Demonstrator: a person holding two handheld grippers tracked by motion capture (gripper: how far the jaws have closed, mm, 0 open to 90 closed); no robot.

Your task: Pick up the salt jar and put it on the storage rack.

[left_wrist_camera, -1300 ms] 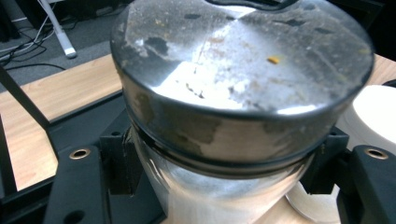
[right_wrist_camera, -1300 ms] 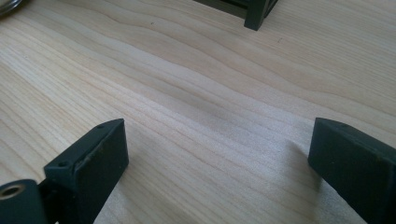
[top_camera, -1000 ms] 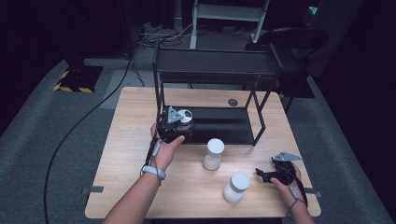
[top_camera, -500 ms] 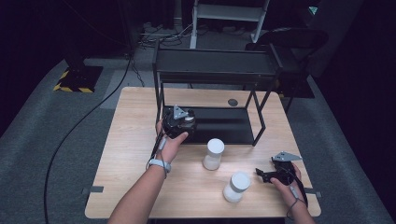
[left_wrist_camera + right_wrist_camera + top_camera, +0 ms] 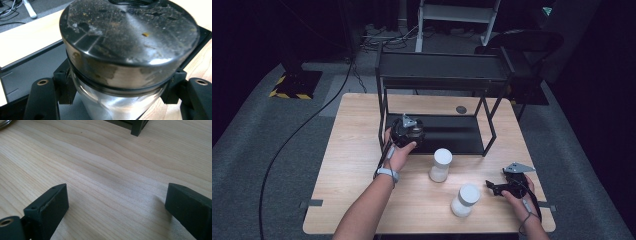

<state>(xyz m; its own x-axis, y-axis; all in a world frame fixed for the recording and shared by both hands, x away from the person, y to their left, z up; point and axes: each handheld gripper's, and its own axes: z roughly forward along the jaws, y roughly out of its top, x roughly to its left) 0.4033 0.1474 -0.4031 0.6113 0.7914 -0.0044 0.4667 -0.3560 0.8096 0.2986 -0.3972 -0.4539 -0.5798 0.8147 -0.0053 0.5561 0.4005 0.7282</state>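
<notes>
My left gripper (image 5: 411, 132) is shut on a clear jar with a dusty dark lid (image 5: 130, 42). Its jaws press on the jar just under the lid from both sides. It holds the jar at the front left edge of the black rack's lower shelf (image 5: 452, 135). Two white jars stand on the table, one (image 5: 441, 165) in front of the rack and another (image 5: 465, 200) nearer the front edge. Low over the wood at the front right, my right gripper (image 5: 494, 187) is open, with bare table (image 5: 115, 182) between its jaws.
The black two-level rack (image 5: 439, 75) stands at the back of the wooden table (image 5: 357, 150). A small dark disc (image 5: 461, 109) lies on the table behind it. One rack leg (image 5: 137, 128) shows ahead of the right gripper. A cable (image 5: 302, 130) runs over the floor at the left.
My left hand has carried the jar forward and a little down, toward the rack's lower shelf. The right hand and both white jars have stayed put.
</notes>
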